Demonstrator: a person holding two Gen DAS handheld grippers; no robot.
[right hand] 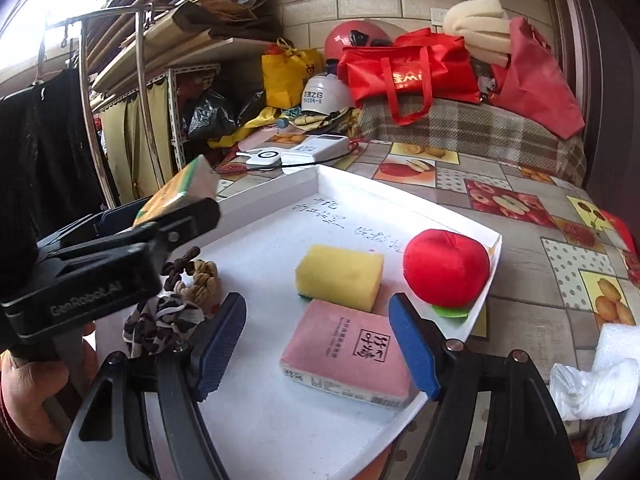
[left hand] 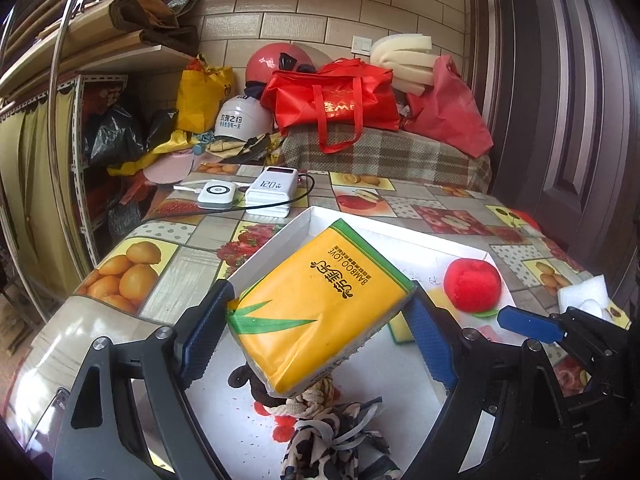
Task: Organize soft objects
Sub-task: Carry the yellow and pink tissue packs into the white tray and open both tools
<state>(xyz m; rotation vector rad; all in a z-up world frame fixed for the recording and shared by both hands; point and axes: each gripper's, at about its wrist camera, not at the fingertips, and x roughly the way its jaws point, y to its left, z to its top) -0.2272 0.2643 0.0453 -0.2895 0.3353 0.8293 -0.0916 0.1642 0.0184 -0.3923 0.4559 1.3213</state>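
My left gripper [left hand: 316,328] is shut on a yellow tissue pack [left hand: 320,312] and holds it tilted above the white tray [left hand: 280,244]. Under it lie hair scrunchies [left hand: 320,420]. A red plush apple [left hand: 472,284] sits on the tray at the right. In the right wrist view my right gripper [right hand: 316,340] is open over a pink tissue pack [right hand: 348,356] on the tray [right hand: 400,196], without touching it. Beyond it lie a yellow sponge [right hand: 340,276] and the apple [right hand: 446,268]. The scrunchies [right hand: 176,304] lie at the left. The left gripper [right hand: 120,248] with the yellow pack [right hand: 176,192] shows there.
The tray lies on a table with a fruit-print cloth [right hand: 520,208]. Power banks with cables [left hand: 256,192] lie at the back. White foam and cloth [right hand: 600,376] lie right of the tray. Red bags [left hand: 336,100], helmets and a shelf stand behind.
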